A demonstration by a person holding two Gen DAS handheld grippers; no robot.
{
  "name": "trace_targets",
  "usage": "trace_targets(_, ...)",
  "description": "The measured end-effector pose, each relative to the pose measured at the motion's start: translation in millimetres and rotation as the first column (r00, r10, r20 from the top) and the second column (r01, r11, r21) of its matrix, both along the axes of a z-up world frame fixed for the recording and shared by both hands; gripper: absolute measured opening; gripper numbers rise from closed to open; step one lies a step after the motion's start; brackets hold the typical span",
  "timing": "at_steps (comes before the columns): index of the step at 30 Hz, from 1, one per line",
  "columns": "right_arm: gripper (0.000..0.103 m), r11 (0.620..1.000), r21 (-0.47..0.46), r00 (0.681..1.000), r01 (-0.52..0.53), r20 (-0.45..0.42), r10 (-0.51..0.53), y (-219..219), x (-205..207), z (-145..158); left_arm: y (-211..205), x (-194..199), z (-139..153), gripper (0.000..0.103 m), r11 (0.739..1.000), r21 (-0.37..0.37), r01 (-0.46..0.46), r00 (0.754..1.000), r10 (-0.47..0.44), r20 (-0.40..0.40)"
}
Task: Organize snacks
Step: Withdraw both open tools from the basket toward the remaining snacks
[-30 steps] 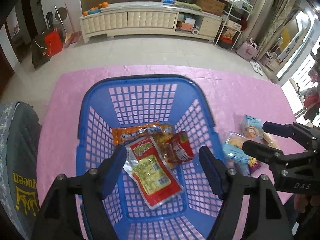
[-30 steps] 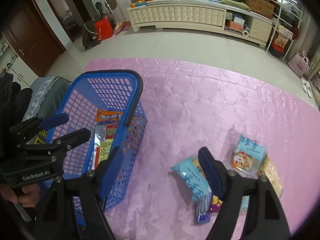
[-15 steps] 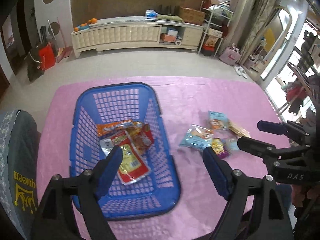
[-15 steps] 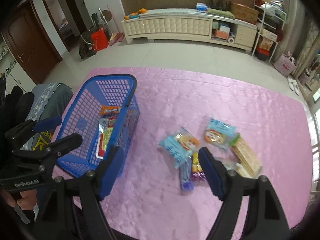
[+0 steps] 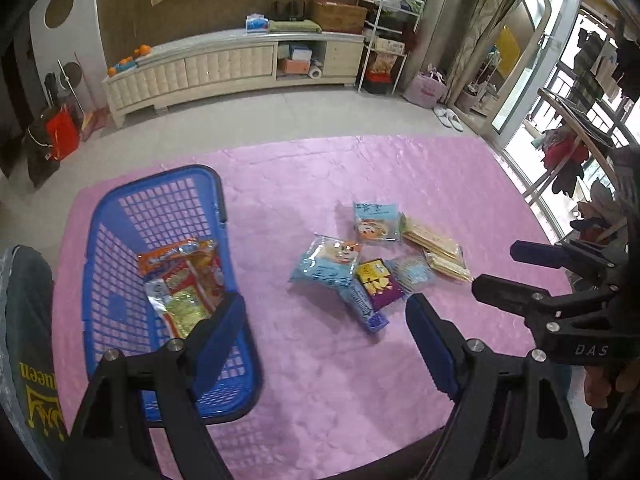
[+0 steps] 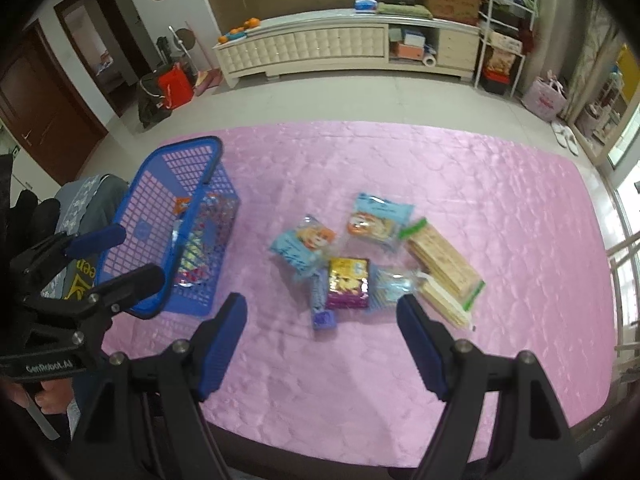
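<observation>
My left claw (image 5: 326, 316) and right claw (image 6: 322, 316) both gape, empty, above the pink counter (image 6: 500, 208). Snack pile (image 6: 360, 256) at 12 o'clock, blue basket (image 6: 160, 208) at 10, bare pink between them.

cloth (image 6: 460, 184): pink, faint quilted round pattern, glossy
basket (image 5: 100, 240): blue, square-hole lattice walls and floor, dark rim edge
packs in basket (image 5: 184, 276): orange, red, yellow and silver
left pouch (image 6: 302, 246): light blue, orange-haired cartoon face
far pouch (image 6: 378, 216): light blue, orange cartoon face
small pack (image 6: 347, 282): purple with yellow print
stick pack (image 6: 321, 306): blue
clear pack (image 6: 394, 282): see-through with pale blue print
crackers (image 6: 442, 262): tan in clear wrap, green ends
left gripper (image 5: 326, 314): black frame, blue pads
right gripper (image 6: 322, 316): black frame, blue pads
cabinet (image 6: 320, 46): cream, tufted front
</observation>
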State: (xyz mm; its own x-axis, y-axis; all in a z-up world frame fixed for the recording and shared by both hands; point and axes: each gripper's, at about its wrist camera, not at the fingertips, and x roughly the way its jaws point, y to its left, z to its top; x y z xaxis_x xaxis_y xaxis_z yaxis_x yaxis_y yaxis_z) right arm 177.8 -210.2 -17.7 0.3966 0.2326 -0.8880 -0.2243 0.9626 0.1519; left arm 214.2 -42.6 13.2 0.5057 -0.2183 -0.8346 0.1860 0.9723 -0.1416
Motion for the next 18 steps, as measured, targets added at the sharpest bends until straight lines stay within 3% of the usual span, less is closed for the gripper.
trace_targets(6,0.081,0.999,0.023,0.999,0.032,-0.038,-0.031,-27.8,8.8,-16.1,-23.4,14.9,-10.2,0.081,1.0,0.012,0.018,0.999,-0.017,-0.035)
trace_targets(10,0.081,0.998,0.042,0.997,0.045,-0.071,-0.042,-41.1,18.1,-28.7,-38.4,37.2,-28.1,0.081,0.999,0.018,0.047,0.991,-0.045,-0.124)
trace_targets(18,0.081,0.994,0.07,0.984,0.083,-0.164,-0.071,-57.0,47.9,-62.1,-63.2,76.9,-58.4,0.081,0.99,0.085,0.111,0.976,-0.092,-0.197)
